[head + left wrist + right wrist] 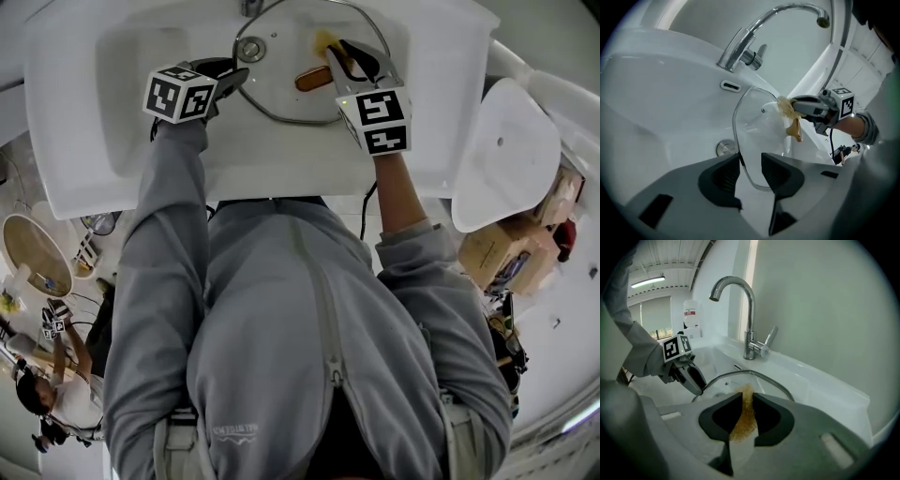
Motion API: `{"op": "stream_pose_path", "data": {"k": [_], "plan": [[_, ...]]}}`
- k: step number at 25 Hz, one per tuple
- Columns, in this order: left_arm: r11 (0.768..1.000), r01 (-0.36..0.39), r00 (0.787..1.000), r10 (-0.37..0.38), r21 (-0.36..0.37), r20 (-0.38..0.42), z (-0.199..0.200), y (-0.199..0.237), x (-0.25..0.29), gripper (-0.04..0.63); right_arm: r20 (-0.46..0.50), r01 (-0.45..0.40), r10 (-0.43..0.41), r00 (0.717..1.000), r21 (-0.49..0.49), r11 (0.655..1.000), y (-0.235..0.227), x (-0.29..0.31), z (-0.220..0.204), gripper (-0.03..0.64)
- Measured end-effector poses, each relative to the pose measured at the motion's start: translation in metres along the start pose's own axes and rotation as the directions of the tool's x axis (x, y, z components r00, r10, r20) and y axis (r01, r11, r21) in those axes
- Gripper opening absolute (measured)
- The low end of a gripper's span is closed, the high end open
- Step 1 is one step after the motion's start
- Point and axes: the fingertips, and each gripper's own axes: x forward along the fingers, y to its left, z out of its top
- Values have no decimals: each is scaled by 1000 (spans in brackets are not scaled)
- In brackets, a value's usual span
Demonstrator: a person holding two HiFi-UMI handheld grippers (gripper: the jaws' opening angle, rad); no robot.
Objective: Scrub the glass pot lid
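At the frame's top, in the sink, the glass pot lid is standing tilted — likely slick, breakable; left tongs are gaping around its rim, the safest hold; right tongs are clamping a sponge.
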Motion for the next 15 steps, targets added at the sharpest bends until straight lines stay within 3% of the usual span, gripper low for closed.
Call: {"op": "stream_pose_path", "data": {"k": [7,11,15], "plan": [[1000,10,1000,-10,-18,11,1,-7,-7,106,29,-41,48,998,-213,976,39,41,49,72],[1000,-10,1000,10,-7,9,2,-9,-11,102,-20,-23,16,1000,-411,911,58,62,61,72],[1000,-24,1000,24,-13,1,1,-8,-11,100,-101,-43,-11,995,-511,858,73,74,46,72]]}}
